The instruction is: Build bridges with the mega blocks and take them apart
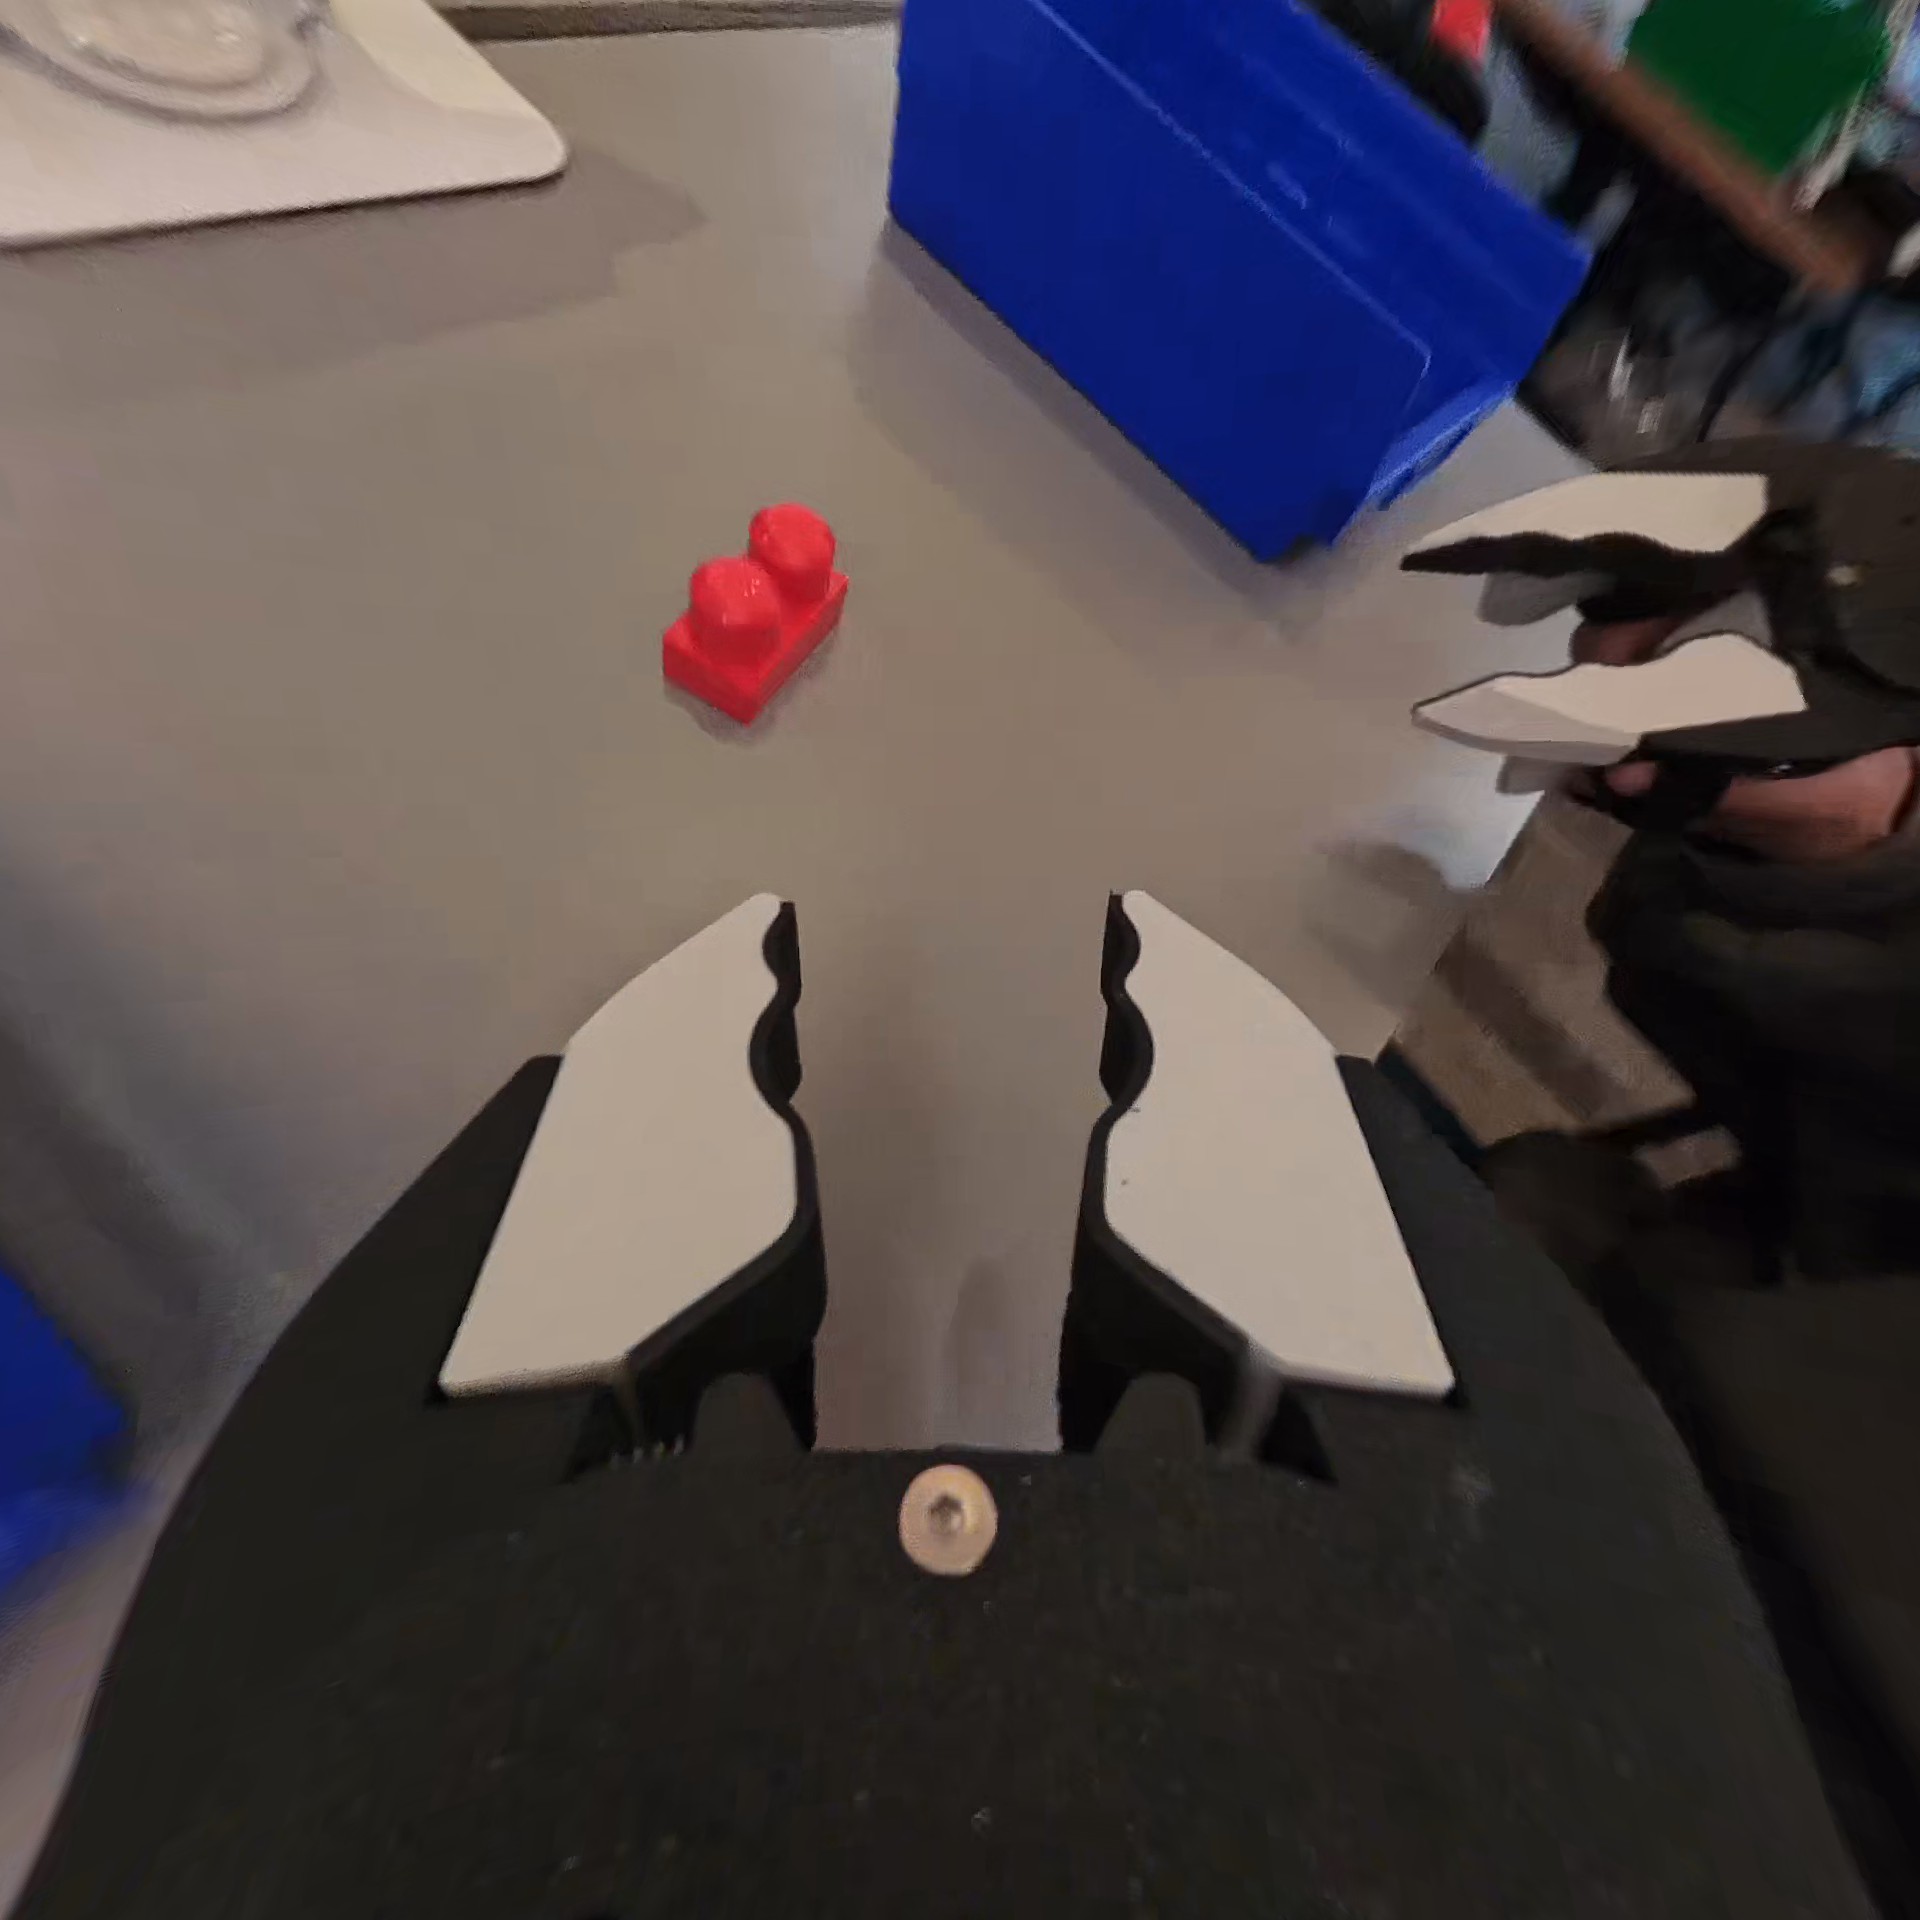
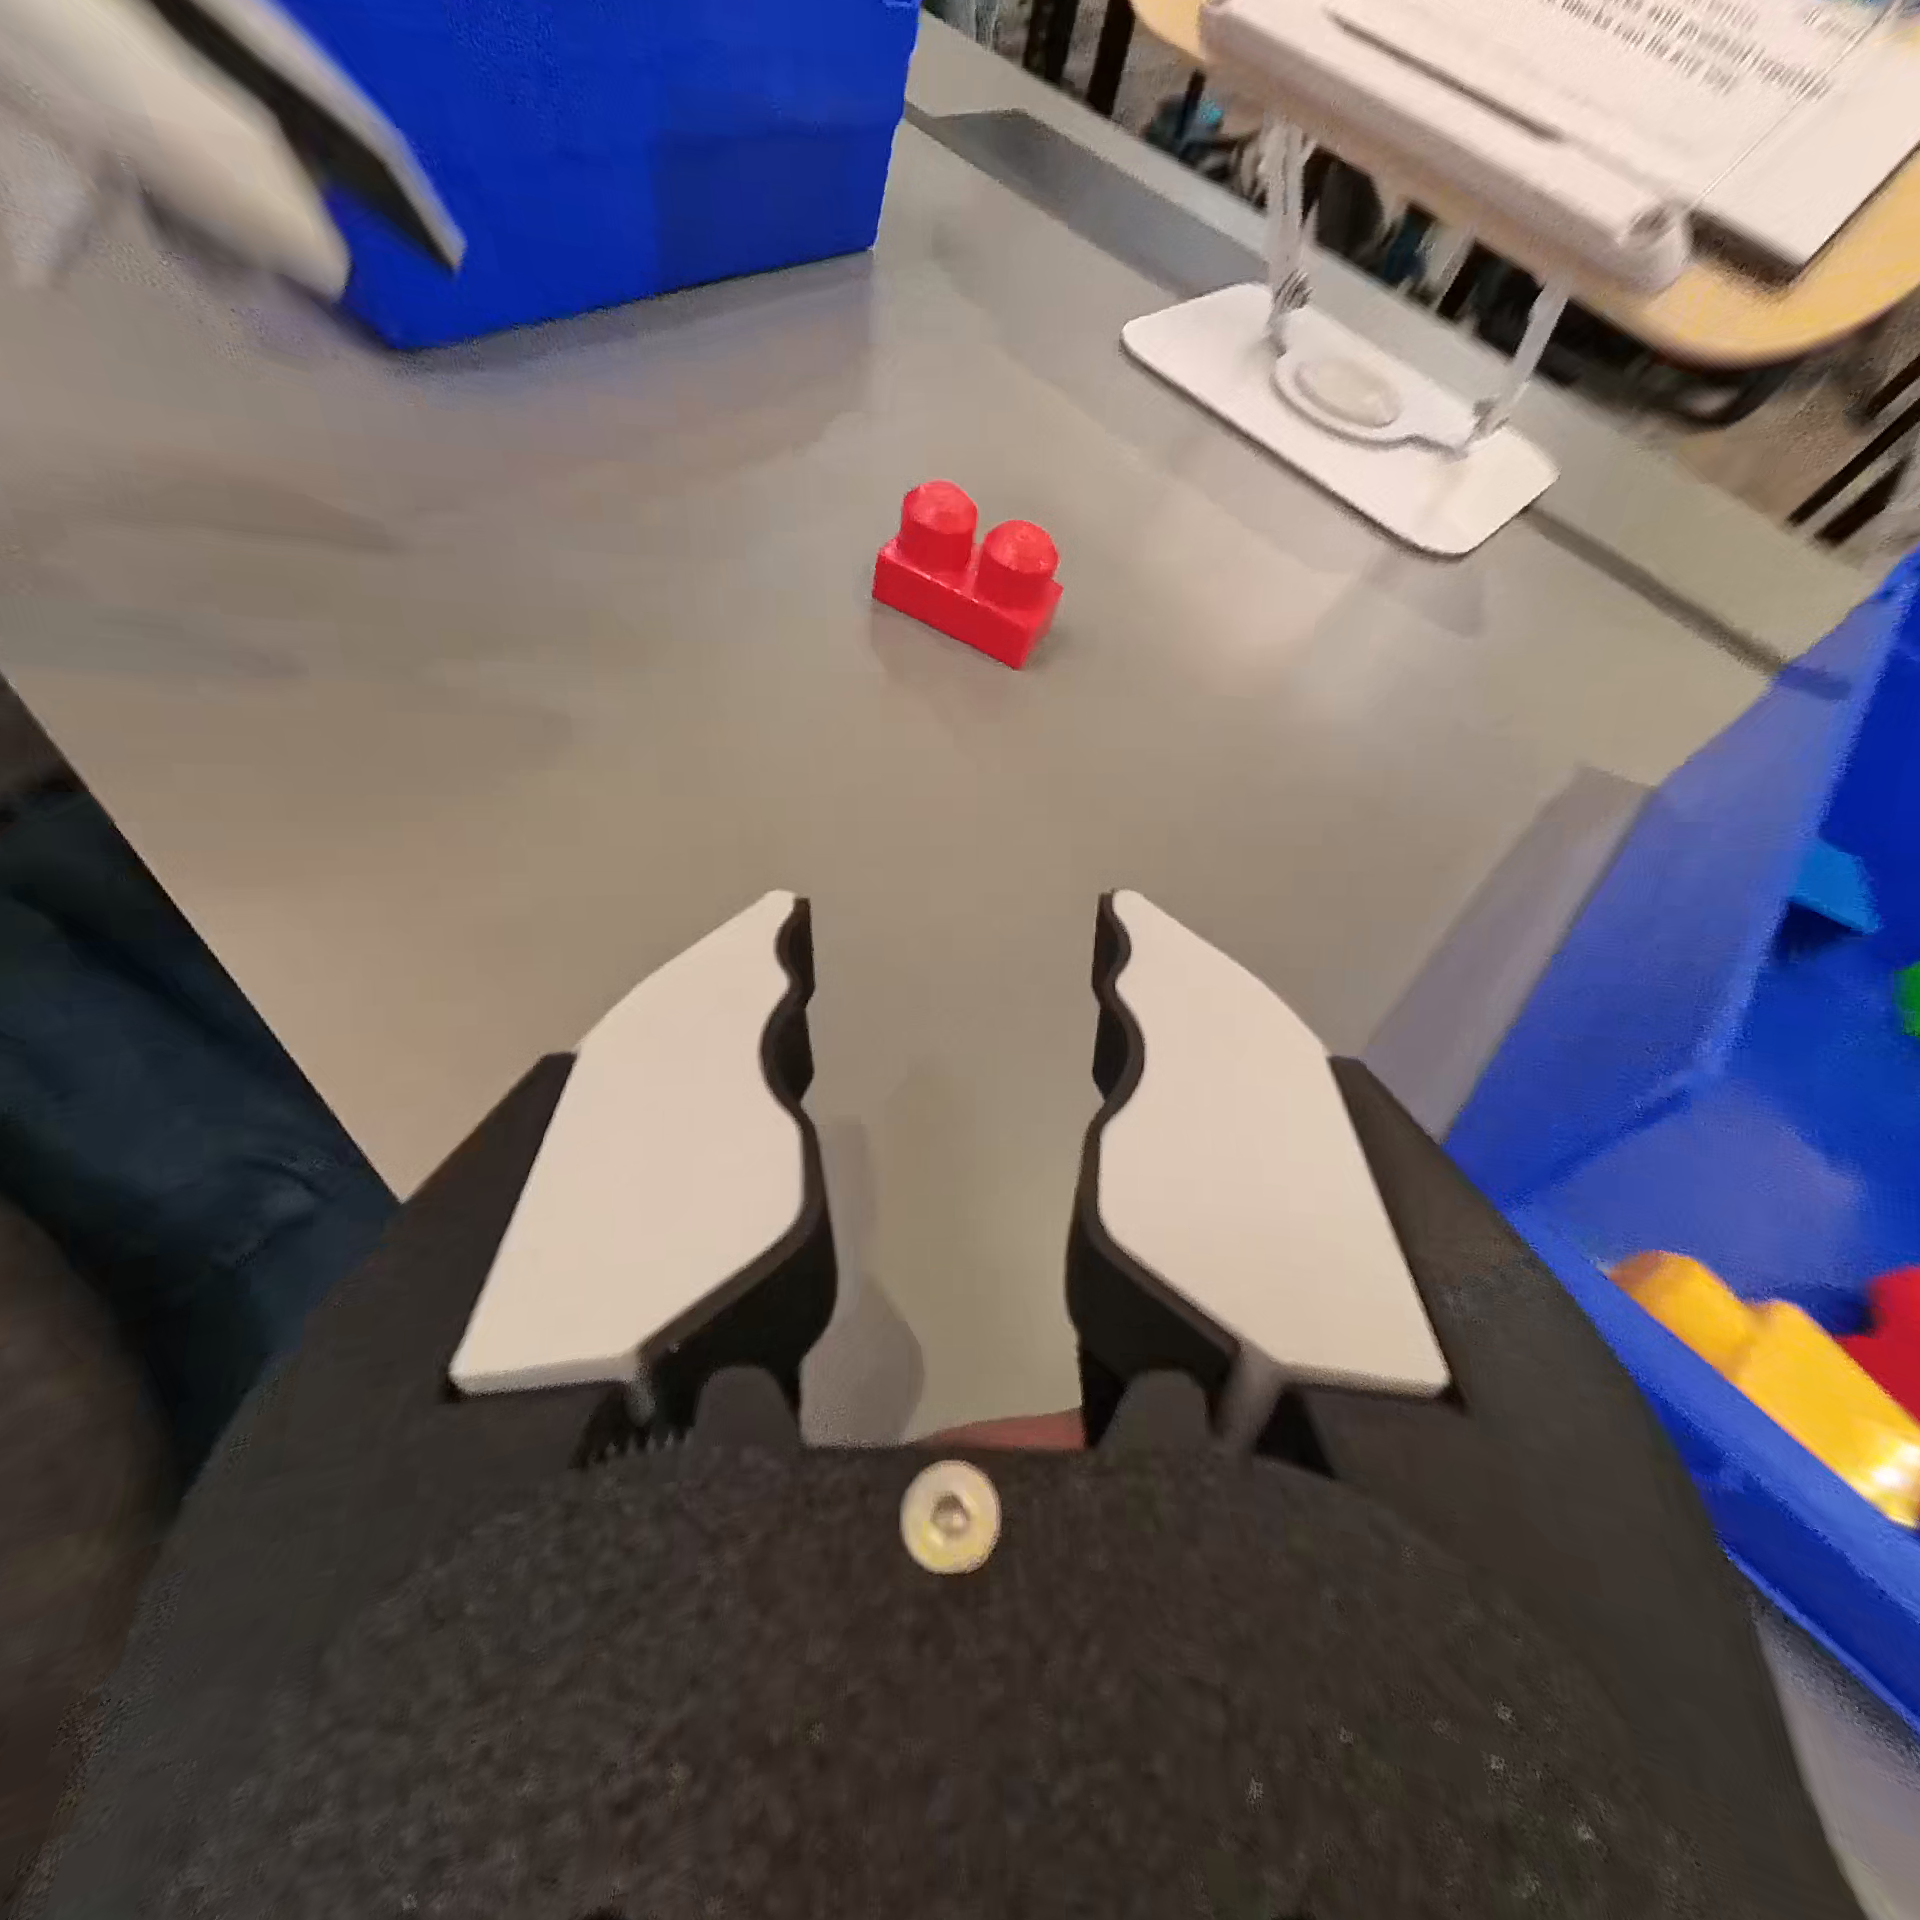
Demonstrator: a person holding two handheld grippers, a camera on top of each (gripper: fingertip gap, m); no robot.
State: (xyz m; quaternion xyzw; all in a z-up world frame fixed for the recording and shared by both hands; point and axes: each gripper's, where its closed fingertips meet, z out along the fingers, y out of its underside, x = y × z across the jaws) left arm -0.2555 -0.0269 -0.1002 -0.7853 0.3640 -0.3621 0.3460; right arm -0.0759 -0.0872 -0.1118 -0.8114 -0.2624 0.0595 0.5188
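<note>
A red two-stud mega block (image 1: pixel 753 615) stands alone, studs up, on the grey table (image 1: pixel 364 623); it also shows in the right wrist view (image 2: pixel 966 577). My left gripper (image 1: pixel 951 909) is open and empty, a short way back from the block and slightly right of it. My right gripper (image 2: pixel 951 909) is open and empty, back from the block near the table's edge. The right gripper also shows at the right edge of the left wrist view (image 1: pixel 1418 639), held by a hand. The left gripper shows blurred at top left of the right wrist view (image 2: pixel 395 239).
A blue bin (image 1: pixel 1195 260) stands beyond the block (image 2: pixel 623 156). Another blue bin (image 2: pixel 1662 1195) at the right holds yellow (image 2: pixel 1766 1361), red and green blocks. A white stand base (image 2: pixel 1340 416) with clear legs carries a paper holder. A blue shape (image 1: pixel 52 1403) sits at the left edge.
</note>
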